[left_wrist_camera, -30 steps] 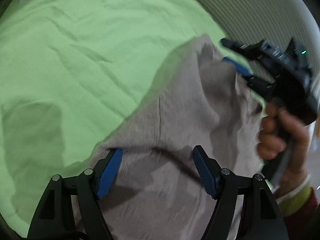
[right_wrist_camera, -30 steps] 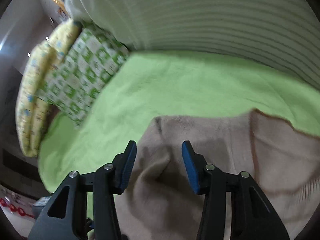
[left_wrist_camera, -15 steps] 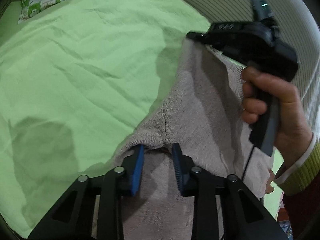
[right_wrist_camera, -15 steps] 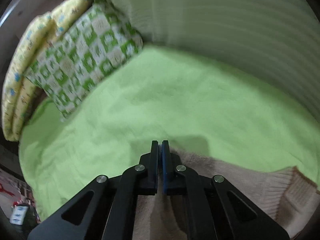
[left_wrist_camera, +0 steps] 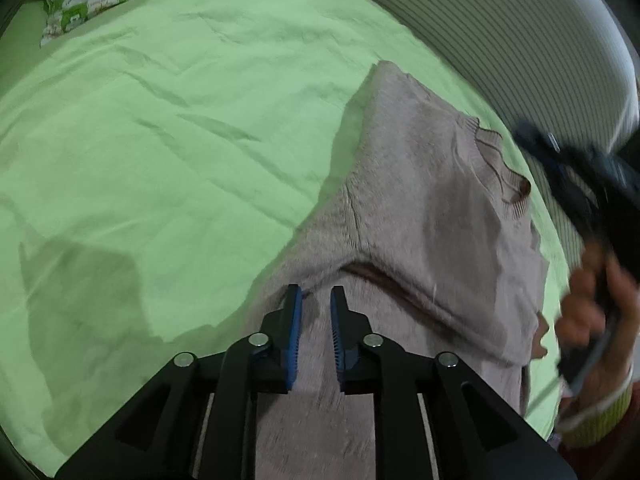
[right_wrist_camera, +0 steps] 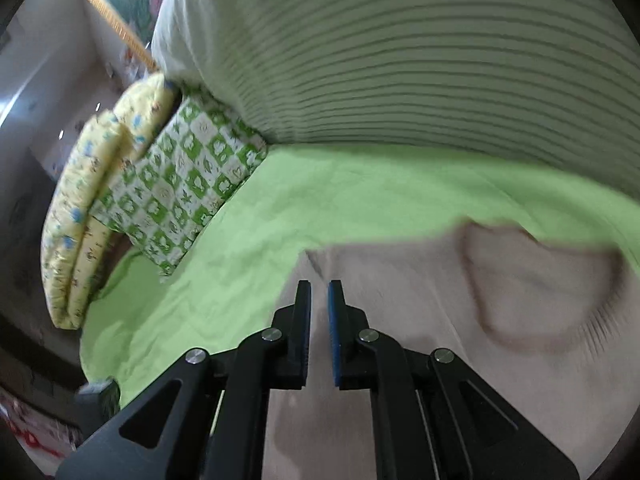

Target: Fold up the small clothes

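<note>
A beige knit sweater (left_wrist_camera: 432, 208) lies on a green bedsheet (left_wrist_camera: 160, 120), with a fold running across it and its collar toward the right. My left gripper (left_wrist_camera: 314, 300) sits over the sweater near the fold, its jaws a narrow gap apart with knit cloth between the blue pads. My right gripper (right_wrist_camera: 319, 292) is over the sweater (right_wrist_camera: 500, 320) near its left edge, its jaws slightly apart with cloth showing in the gap. The right gripper also shows blurred in the left wrist view (left_wrist_camera: 580, 184), held by a hand.
A striped white duvet (right_wrist_camera: 420, 60) rises behind the sweater. A green-and-white checked pillow (right_wrist_camera: 180, 192) and a yellow quilt (right_wrist_camera: 88, 200) lie at the left end of the bed. The sheet (right_wrist_camera: 360, 196) is bare between pillow and sweater.
The right gripper's jaws shut and then parted slightly, and it swung away to the right. The left gripper's jaws narrowed from wide open onto the sweater. The sweater settled flatter on the sheet.
</note>
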